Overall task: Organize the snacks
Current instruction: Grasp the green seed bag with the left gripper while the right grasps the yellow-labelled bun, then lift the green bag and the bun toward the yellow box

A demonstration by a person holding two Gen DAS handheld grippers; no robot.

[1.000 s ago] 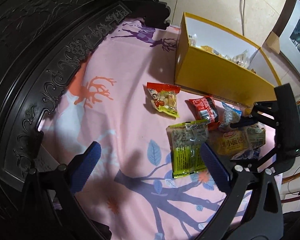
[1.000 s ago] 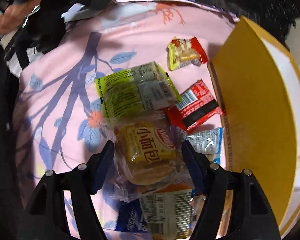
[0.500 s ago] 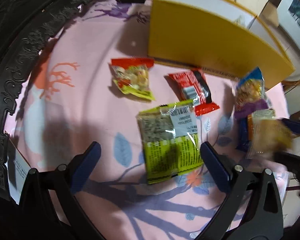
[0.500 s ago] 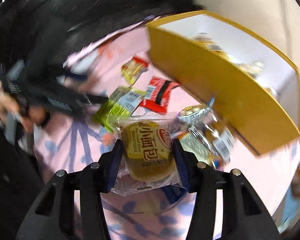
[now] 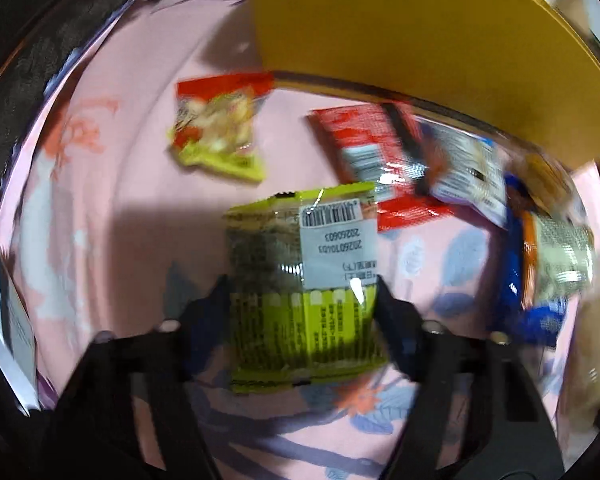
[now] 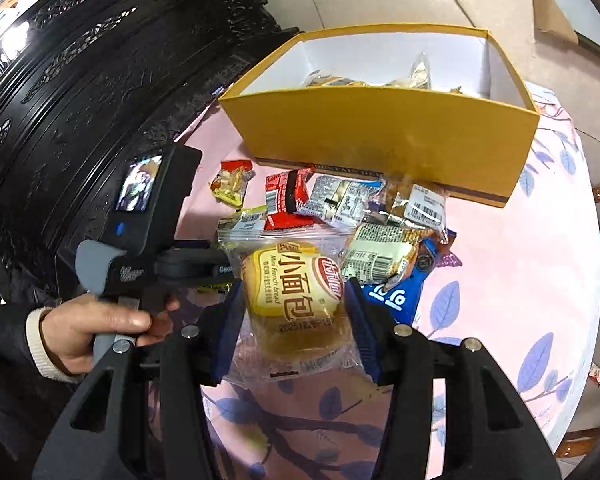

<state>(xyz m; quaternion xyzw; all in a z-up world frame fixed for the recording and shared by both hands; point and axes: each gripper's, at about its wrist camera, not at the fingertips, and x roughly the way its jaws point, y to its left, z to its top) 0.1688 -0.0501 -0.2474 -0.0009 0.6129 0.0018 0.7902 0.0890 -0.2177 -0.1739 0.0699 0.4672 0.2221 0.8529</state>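
Note:
My right gripper (image 6: 294,316) is shut on a clear-wrapped mini bread bun (image 6: 296,300) and holds it above the pink cloth, short of the yellow box (image 6: 380,140). The box holds a few wrapped snacks. My left gripper (image 5: 302,300) has its fingers on both sides of a green snack packet (image 5: 300,280) lying on the cloth. The left gripper's body also shows in the right wrist view (image 6: 148,240), held by a hand. A red-and-yellow packet (image 5: 220,132), a red packet (image 5: 372,152) and a blue packet (image 5: 528,280) lie nearby.
A dark carved wooden chair back (image 6: 80,80) curves along the left. The yellow box's wall (image 5: 420,40) stands just behind the loose snacks. Several more wrapped snacks (image 6: 380,208) are piled in front of the box. The pink cloth (image 6: 520,260) reaches the round table edge at right.
My right gripper closed on the bread bun and lifted it off the pile. My left gripper moved forward and narrowed around the green packet.

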